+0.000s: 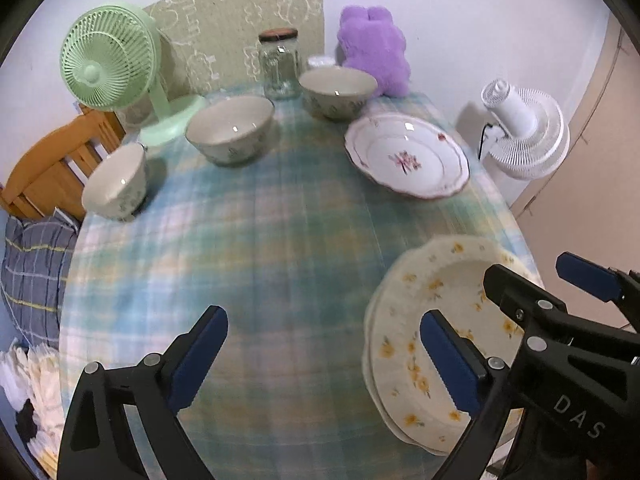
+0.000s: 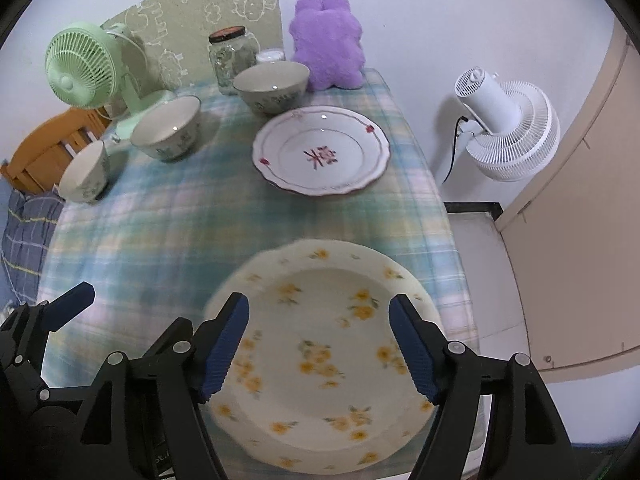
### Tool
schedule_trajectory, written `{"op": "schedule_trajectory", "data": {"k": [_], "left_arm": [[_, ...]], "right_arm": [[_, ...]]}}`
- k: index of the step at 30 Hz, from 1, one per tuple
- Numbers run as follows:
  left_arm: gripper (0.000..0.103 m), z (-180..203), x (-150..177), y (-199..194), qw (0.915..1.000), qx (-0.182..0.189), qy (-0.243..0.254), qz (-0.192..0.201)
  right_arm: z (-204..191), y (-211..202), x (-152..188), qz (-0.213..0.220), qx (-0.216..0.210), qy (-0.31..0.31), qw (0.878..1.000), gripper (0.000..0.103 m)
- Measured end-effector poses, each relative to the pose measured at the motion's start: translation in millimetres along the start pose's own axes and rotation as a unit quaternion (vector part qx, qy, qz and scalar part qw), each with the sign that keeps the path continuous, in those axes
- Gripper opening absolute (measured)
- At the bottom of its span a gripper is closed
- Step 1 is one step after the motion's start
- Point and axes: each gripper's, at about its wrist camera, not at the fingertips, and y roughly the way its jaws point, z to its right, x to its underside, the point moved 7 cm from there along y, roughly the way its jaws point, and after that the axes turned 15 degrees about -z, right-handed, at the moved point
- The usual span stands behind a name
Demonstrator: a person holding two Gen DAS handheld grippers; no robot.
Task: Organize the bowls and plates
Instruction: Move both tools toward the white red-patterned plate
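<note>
- Left wrist view: left hand-held gripper (image 1: 324,356) wide open, holding nothing, above bare plaid cloth on the worktop (image 1: 256,240).
- Same view: yellow-flower plate (image 1: 404,356) sits at near right; it looks like two stacked, second rim visible underneath. Right hand-held gripper (image 1: 532,280) is over it.
- Far side: pink-flower plate (image 1: 406,156), then three bowls spread apart: small bowl (image 1: 116,182) at left edge, middle bowl (image 1: 230,128), back bowl (image 1: 338,90). Glass jar (image 1: 279,62), green fan (image 1: 108,60), purple plush (image 1: 374,50) behind them.
- Right wrist view: right hand-held gripper (image 2: 318,348) open wide, fingers apart above the yellow-flower plate (image 2: 320,360), nothing gripped; contact with the plate unclear.
- Pink-flower plate (image 2: 322,154) well beyond, bowls to its left, white fan (image 2: 506,128) off the worktop.
- Handling, my read: glazed ceramic, stiff, heavy-ish, slippery, chips easily. Pinch plates across the rim, one pad above and one below; cloth may let a finger slide under. Bowls: grab the wall at the lip, nest small into large.
</note>
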Motion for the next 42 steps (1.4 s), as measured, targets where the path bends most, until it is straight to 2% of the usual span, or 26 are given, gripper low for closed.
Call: {"op": "schedule_trajectory", "data": {"k": [10,16,22,23,29,36,42], "left_arm": [[0.096,-17,-43,-17,0.9985,0.018,0.025,0.045],[0.096,-4,-72,-22,0.9974,0.015,0.029,0.064],[0.096,15,-106,-13,0.9966,0.02,0.015,0.079],[0.096,19,-114,-9,0.9966,0.018,0.014,0.079],[0.096,36,-146,21,0.9981,0.001,0.0,0.062],[0.096,52,-172,56,0.9987,-0.029,0.001,0.042],[0.086,62,-189,87,0.9992,-0.037,0.0,0.017]], "right_arm": [[-23,-22,-34,0.049,0.003,0.035,0.998,0.077],[-10,-30,-60,0.074,0.006,0.049,0.996,0.077],[7,-25,-96,0.088,-0.004,0.027,0.996,0.08],[9,-24,-101,0.09,-0.005,0.025,0.996,0.083],[30,7,-142,0.073,-0.027,0.003,0.997,0.083],[45,39,-173,0.07,0.013,-0.033,0.997,0.084],[55,70,-196,0.06,0.022,-0.056,0.996,0.084]]}}
